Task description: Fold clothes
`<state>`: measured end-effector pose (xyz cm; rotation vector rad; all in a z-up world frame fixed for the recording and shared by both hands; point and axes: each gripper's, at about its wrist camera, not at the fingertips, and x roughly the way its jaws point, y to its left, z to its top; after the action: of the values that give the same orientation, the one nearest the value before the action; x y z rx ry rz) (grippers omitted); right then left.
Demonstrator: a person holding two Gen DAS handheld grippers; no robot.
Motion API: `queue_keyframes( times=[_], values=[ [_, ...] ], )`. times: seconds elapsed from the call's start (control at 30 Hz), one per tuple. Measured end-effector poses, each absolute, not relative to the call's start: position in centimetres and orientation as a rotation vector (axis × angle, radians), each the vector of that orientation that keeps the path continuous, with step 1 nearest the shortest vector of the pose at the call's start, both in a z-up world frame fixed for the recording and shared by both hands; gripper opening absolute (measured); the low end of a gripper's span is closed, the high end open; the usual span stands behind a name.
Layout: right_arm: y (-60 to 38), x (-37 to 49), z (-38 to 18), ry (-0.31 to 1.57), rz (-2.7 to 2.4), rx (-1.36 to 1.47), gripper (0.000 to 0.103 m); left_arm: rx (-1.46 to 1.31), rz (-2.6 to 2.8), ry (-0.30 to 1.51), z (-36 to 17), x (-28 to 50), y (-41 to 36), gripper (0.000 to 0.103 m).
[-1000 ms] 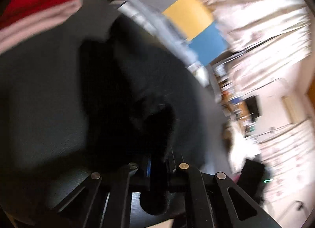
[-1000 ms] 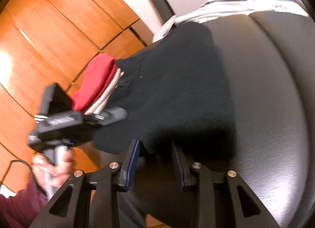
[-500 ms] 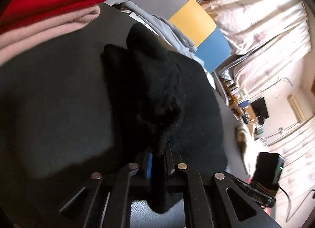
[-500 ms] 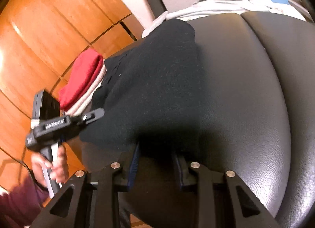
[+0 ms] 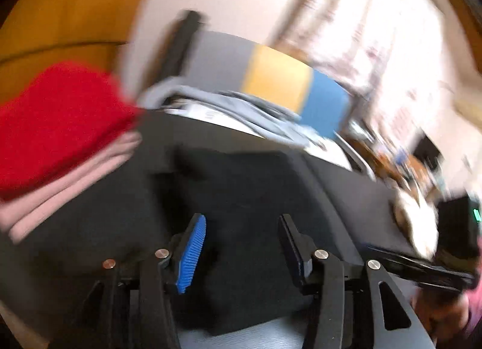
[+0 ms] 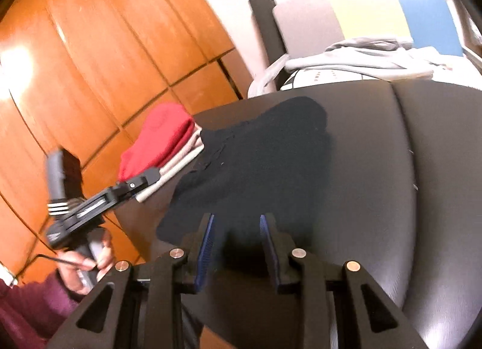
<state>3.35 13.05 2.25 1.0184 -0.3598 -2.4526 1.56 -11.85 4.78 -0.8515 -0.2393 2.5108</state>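
Change: half a second ago the left gripper (image 5: 241, 246) pinched a bunch of the black garment (image 6: 256, 168); its fingers now stand wide apart with nothing between them, and its view has swung up and blurred; the right gripper (image 6: 238, 243) was close over the cloth's near edge and has since drawn back a little
Left gripper: jaws wide, empty; blue pad (image 5: 192, 255) on one finger; seen from the right wrist it sits off the near left edge of the seat, held by a hand (image 6: 87, 261) with a maroon sleeve (image 6: 27, 309)
Right gripper: jaws parted to a middling gap, gripping nothing; tips just over the near edge of the black garment
Black garment: lies spread flat on the black leather seat (image 6: 421, 198), its left edge just beside the folded stack
Folded stack: red garment (image 6: 162, 141) on top of pale pink layers (image 6: 177, 165), at the seat's left edge
Beyond: grey clothes (image 6: 361, 59) heaped behind the seat; a chair back (image 6: 370, 20) in grey, yellow and blue panels; wooden panelling (image 6: 105, 62) on the left; bright curtains (image 5: 376, 32), blurred
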Motion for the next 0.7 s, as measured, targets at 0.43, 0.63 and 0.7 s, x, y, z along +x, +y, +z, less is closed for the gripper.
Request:
queue_keyframes(
  times=[0.43, 0.63, 0.7],
  values=[
    [13.1, 1.8, -1.1, -0.156, -2.538, 1.212, 0.028, -1.038, 2.557, -0.18, 0.0, -3.1, -12.6, 0.004],
    [9.4, -4.1, 2.0, 0.0, -2.426, 1.162, 0.028, -0.875, 2.58, -0.29, 2.0, -1.1, -11.7, 0.036],
    [8.0, -6.3, 3.0, 0.057, -2.384, 1.14, 0.028, -0.838, 2.551, -0.252, 2.0, -0.5, -10.6, 0.038]
  ],
)
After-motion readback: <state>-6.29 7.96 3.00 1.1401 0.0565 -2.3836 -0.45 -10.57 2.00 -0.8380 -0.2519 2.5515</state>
